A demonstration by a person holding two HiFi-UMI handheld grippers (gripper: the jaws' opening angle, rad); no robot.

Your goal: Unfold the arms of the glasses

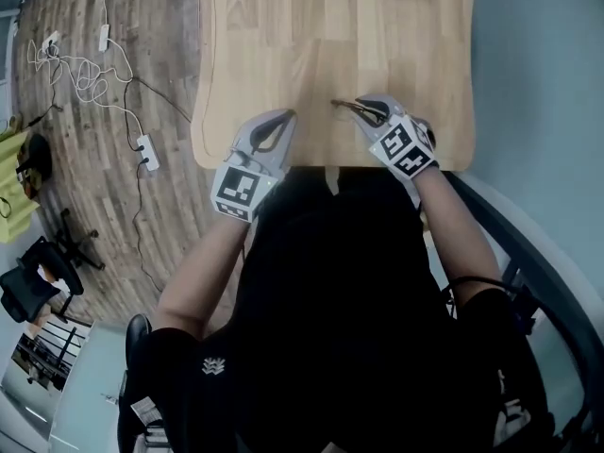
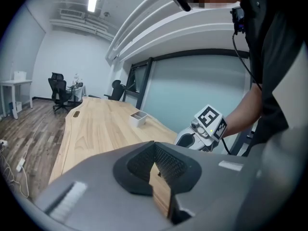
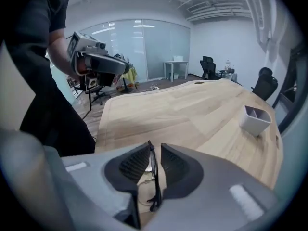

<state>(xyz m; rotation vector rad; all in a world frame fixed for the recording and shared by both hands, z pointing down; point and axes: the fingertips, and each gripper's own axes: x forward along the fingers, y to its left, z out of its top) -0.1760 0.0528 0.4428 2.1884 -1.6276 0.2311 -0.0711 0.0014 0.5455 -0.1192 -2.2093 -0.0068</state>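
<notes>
Glasses (image 3: 155,186), judged folded, stand between my right gripper's (image 3: 155,144) slightly parted jaws; my left gripper (image 2: 155,143), clamped empty, must take an arm.

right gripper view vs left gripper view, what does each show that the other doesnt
Only the right gripper view: the glasses between the right gripper's slightly parted jaws, and the left gripper up at the left.
Only the left gripper view: the left gripper's own jaws, together with nothing between them, and the right gripper's marker cube beyond them.
Both: the wooden table, the white box on it, and office chairs at the far end.
</notes>
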